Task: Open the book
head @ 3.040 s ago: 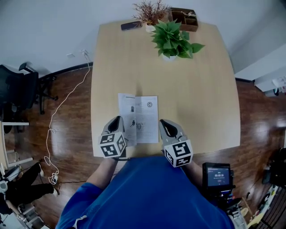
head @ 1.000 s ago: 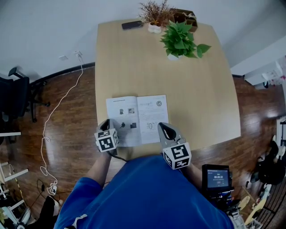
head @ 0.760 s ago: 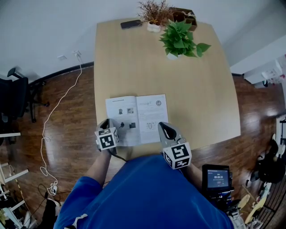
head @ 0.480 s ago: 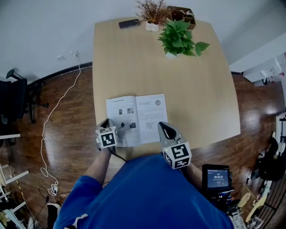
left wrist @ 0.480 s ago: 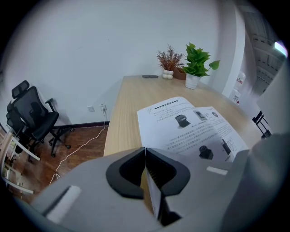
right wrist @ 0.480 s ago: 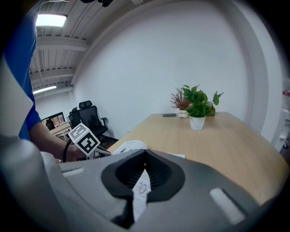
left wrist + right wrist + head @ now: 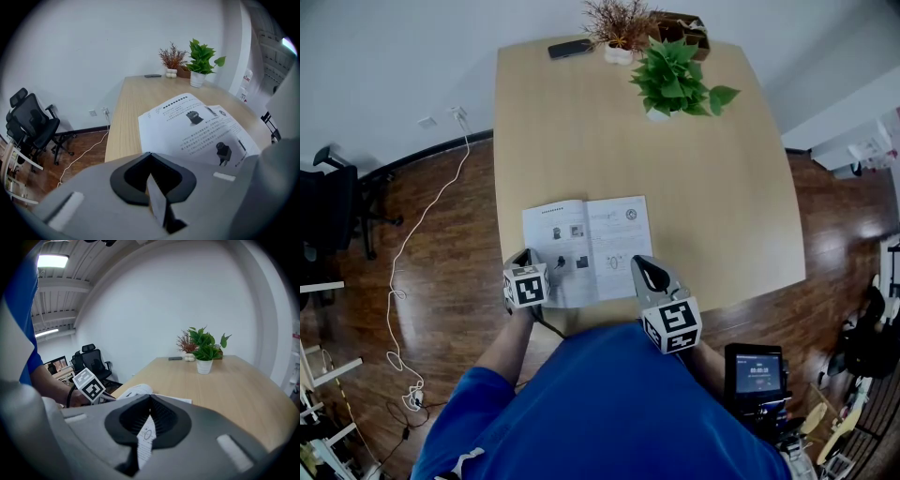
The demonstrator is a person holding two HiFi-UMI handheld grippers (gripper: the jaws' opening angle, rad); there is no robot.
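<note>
Two closed grippers pinch the open book (image 7: 586,248) near the bench's (image 7: 703,197) front edge: the left gripper (image 7: 526,256) on a left-hand sheet, the right gripper (image 7: 643,266) on a printed right-hand one. Pulling apart could tear thin paper or drag the book over the edge.

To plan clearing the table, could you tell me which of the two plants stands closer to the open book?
The green leafy plant in a white pot; the dried brown plant stands farther back, at the far edge.
</note>
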